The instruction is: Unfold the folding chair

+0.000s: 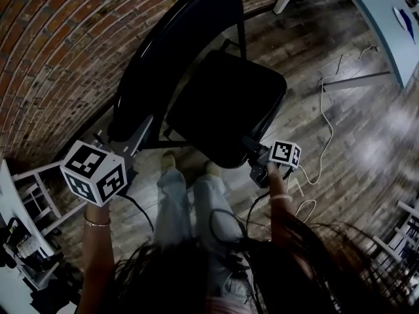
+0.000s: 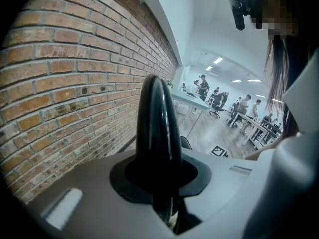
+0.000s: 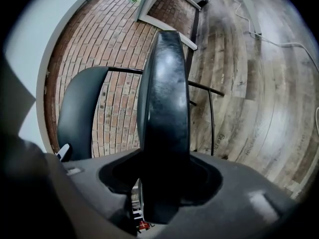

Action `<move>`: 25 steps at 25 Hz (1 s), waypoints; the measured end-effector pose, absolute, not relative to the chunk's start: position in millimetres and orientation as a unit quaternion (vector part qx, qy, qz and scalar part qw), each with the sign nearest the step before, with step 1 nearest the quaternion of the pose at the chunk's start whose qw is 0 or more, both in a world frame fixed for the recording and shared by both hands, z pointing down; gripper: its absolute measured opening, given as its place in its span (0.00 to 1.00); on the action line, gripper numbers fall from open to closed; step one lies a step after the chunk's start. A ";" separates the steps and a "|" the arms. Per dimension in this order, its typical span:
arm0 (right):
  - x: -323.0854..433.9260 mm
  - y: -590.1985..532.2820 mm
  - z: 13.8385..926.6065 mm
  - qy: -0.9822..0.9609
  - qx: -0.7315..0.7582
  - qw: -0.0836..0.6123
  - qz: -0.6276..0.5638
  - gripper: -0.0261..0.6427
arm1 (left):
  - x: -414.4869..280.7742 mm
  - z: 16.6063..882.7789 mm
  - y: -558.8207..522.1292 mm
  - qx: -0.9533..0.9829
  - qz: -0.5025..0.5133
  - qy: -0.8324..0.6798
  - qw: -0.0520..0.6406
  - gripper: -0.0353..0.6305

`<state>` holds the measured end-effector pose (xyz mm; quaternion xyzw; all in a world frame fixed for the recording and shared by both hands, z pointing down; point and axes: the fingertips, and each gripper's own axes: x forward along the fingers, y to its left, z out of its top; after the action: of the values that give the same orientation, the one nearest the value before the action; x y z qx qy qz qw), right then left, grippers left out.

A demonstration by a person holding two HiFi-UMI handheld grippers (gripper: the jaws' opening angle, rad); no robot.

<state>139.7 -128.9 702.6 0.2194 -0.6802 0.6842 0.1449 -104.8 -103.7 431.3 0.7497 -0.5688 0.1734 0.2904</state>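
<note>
- The folding chair point(image 1: 222, 103) stands on the floor point(image 1: 340, 123) by the brick wall point(image 1: 59, 57).
- The left gripper point(image 1: 134, 139) pinches its backrest point(image 2: 158, 128) between narrow fingers (an anchor, likely).
- The right gripper point(image 1: 256, 159), fingers wider, clasps the seat point(image 3: 164, 108) edge, seemingly to lever it down.

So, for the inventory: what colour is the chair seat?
Black seat, best in head view.
</note>
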 end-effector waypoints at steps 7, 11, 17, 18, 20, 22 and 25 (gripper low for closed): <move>150.6 -124.7 717.2 -0.678 0.220 0.147 0.686 0.36 | -95.2 436.8 -99.4 0.752 0.170 -0.566 0.291 0.16; 157.4 -123.6 722.2 -0.678 0.221 0.146 0.686 0.36 | -90.9 437.7 -98.6 0.754 0.169 -0.565 0.291 0.17; 162.8 -122.9 728.9 -0.677 0.219 0.145 0.687 0.36 | -84.8 437.6 -98.8 0.753 0.169 -0.563 0.295 0.17; 164.2 -122.7 730.4 -0.677 0.220 0.145 0.687 0.37 | -83.7 438.1 -98.7 0.754 0.170 -0.562 0.295 0.17; 166.8 -121.9 733.3 -0.677 0.221 0.145 0.687 0.37 | -80.4 437.7 -98.6 0.752 0.172 -0.562 0.298 0.17; 168.6 -121.2 736.0 -0.678 0.221 0.145 0.687 0.37 | -78.1 438.4 -97.5 0.753 0.172 -0.561 0.298 0.17; 172.0 -120.3 740.1 -0.677 0.222 0.145 0.687 0.37 | -74.4 440.1 -96.3 0.754 0.172 -0.559 0.298 0.17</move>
<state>172.0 -120.3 740.1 0.2217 -0.6770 0.6867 0.1447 -74.4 -96.3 440.1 0.7545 -0.5591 0.1716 0.2979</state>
